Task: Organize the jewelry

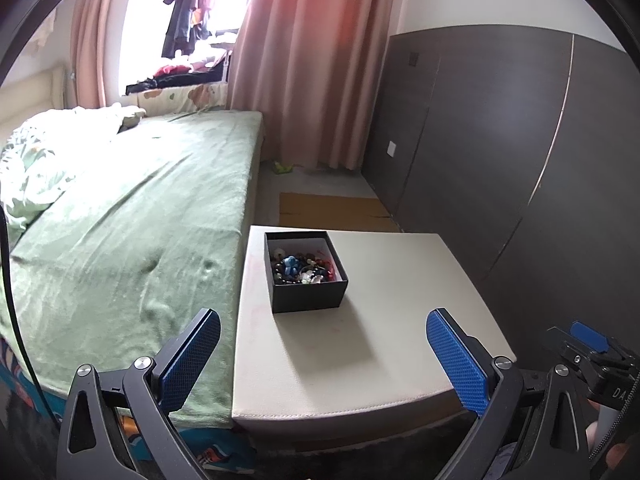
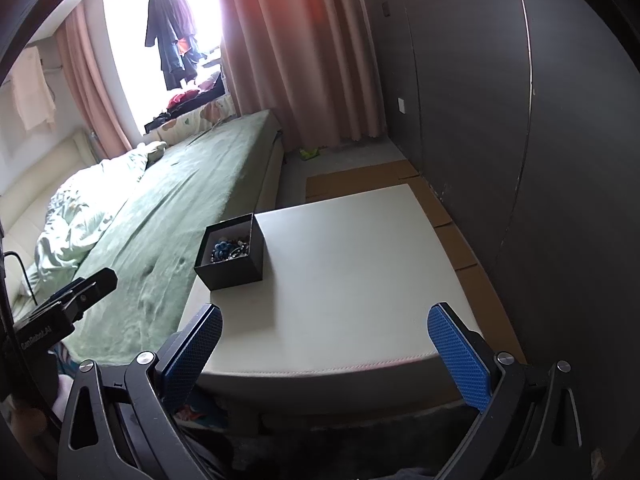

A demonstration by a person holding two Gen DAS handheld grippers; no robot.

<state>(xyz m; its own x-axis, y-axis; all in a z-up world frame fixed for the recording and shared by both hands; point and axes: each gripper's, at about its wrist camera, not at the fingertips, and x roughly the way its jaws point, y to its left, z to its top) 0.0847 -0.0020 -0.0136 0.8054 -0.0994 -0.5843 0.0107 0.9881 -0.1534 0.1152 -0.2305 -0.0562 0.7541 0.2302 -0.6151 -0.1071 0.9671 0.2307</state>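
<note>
Left wrist view: the left tongs (image 1: 322,356) hang above the near edge of a cream padded bench (image 1: 400,300), their two blue-padded fingers (image 1: 192,360) spread wide apart with nothing between them. A small black jewelry box (image 1: 306,276), open at the top, sits on the bench near its far left corner — well beyond the fingertips and not touched. Inside lies a tangle of jewelry (image 1: 302,268): dark beads, a blue piece, something red, some pale bits. A bed (image 1: 132,220) with a green cover runs along the bench's left edge. At the lower right edge of the frame, part of the right tongs (image 1: 592,344) shows, one blue pad visible.

Right wrist view: the right tongs (image 2: 324,356) hover over the bench's (image 2: 360,280) near edge, jaws likewise wide and holding nothing. The jewelry box (image 2: 234,258) stands at the bench's far left corner, close to the bed (image 2: 192,184), with beads (image 2: 230,250) visible inside. A dark wardrobe wall (image 2: 560,160) rises to the right — pink curtains (image 2: 304,52) and a bright window (image 2: 132,40) lie beyond. The black body of the left tongs (image 2: 76,300) pokes in from the left edge.
</note>
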